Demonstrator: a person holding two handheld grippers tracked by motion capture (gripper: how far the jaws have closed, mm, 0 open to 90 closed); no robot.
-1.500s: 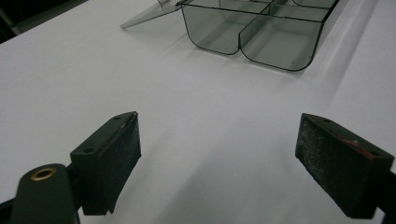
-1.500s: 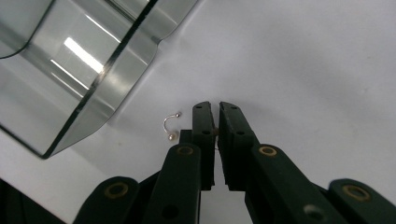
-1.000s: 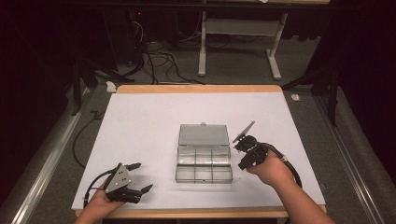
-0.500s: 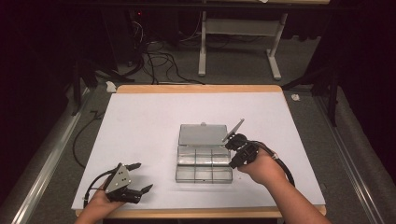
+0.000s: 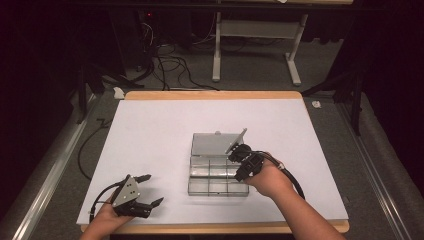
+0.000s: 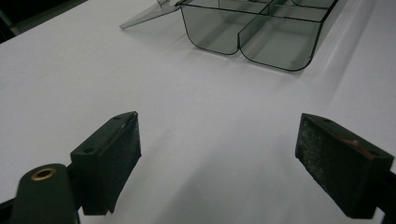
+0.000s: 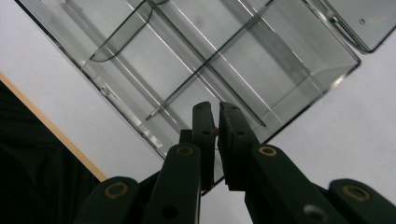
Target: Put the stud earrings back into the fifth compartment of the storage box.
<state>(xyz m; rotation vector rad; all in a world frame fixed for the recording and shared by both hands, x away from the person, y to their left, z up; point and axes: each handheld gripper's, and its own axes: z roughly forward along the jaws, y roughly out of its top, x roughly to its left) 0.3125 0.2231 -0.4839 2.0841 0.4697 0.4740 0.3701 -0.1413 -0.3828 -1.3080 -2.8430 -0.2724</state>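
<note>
Since a second ago the right gripper [image 5: 239, 161] has moved left from beside the box to over its right edge, while the left gripper [image 5: 146, 190] has stayed put near the front left corner. At the middle of the white table top [image 5: 160, 130] sits the clear compartment box [image 5: 216, 175], its lid [image 5: 212, 144] laid open flat on the far side; its divided cells look empty. In the right gripper view the jaws stand nearly closed, a thin gap between them, with something small and orange-brown between them that I cannot identify, poised above the box's [image 7: 224, 60] near wall. In the left gripper view the jaws are spread wide over bare table, holding nothing, the box [image 6: 261, 32] well ahead.
</note>
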